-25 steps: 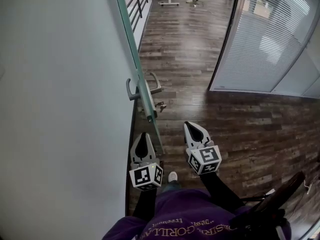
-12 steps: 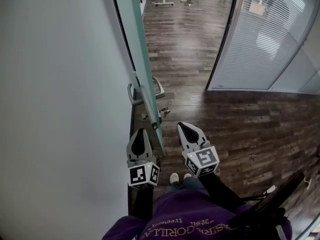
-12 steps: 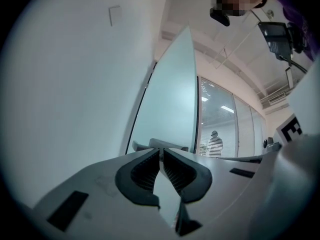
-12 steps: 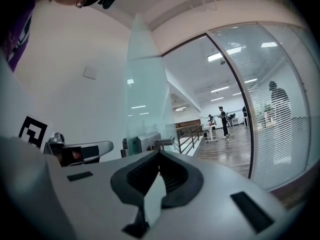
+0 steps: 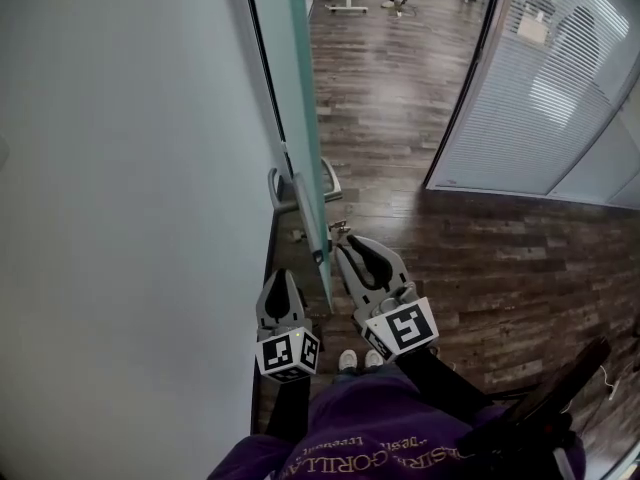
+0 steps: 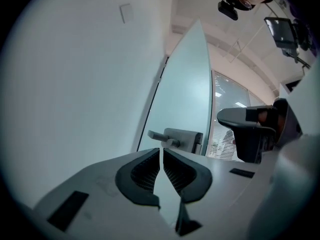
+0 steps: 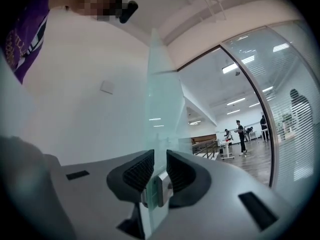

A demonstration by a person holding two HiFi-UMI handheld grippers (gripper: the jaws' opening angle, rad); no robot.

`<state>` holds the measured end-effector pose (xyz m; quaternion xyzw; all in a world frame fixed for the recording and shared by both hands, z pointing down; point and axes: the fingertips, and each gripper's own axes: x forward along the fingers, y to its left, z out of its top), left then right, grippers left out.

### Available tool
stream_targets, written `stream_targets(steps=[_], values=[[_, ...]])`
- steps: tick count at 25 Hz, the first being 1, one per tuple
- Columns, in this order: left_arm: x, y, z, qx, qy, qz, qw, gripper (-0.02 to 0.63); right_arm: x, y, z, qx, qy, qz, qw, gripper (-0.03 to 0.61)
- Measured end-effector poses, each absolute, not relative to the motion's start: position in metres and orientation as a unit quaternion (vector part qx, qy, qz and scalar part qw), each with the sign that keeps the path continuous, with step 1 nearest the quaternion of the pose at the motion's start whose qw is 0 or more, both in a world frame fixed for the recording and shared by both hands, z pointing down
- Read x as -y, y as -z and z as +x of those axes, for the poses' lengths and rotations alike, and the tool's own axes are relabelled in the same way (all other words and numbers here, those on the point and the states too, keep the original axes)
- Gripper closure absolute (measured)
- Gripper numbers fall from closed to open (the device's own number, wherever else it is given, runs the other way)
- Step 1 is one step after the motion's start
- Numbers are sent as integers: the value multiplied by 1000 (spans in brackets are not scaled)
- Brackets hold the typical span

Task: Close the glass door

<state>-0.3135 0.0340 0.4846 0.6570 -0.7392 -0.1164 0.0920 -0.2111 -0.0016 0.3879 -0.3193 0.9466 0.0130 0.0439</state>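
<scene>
**Head view.**
- The glass door (image 5: 295, 98) stands open and edge-on. Its free edge points at me and its face lies near the wall (image 5: 120, 188).
- The handle (image 5: 331, 180) sits on that edge, above both tools.
- The left tool (image 5: 283, 280) is on the wall side of the door, jaws together and empty.
- The right tool (image 5: 346, 248) is on the room side, its tip just beside the door's edge under the handle.
- My shoes (image 5: 355, 360) are on the floor (image 5: 480, 268), near the door's lower corner.

**Left gripper view.**
- The pads are closed on nothing.
- The handle plate is ahead, not touched.

**Right gripper view.**
- The jaws stand narrowly apart, with the door's edge and a metal fitting (image 7: 161, 188) lined up in the gap.
- I judge that the pads are not pressing on either.

**Hazards, as I judge them.**
- The right tool's tip could knock the bare glass edge or the fitting if I drive in off-line.
- It could also skid off the handle.
- The left tool could get caught between door and wall.
- The door could swing into my shoes.

**Changes from the earlier frames.**
- The right tool has risen and crossed from well clear of the door to just beside its edge.
- The left tool has hardly shifted.
- The handle now sits closer to both tools.
</scene>
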Motion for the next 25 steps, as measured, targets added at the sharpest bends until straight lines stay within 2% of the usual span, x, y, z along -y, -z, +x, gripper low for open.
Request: stream_targets(steps=[6,25], values=[[-37,-480,-325,753,121,641,89,612,-3,-378,-233,-954,-30,-298,33,497],[-35,-475,-322,755,98,644,77,612,5,-369,-248,-948,-63,-310,9,511]])
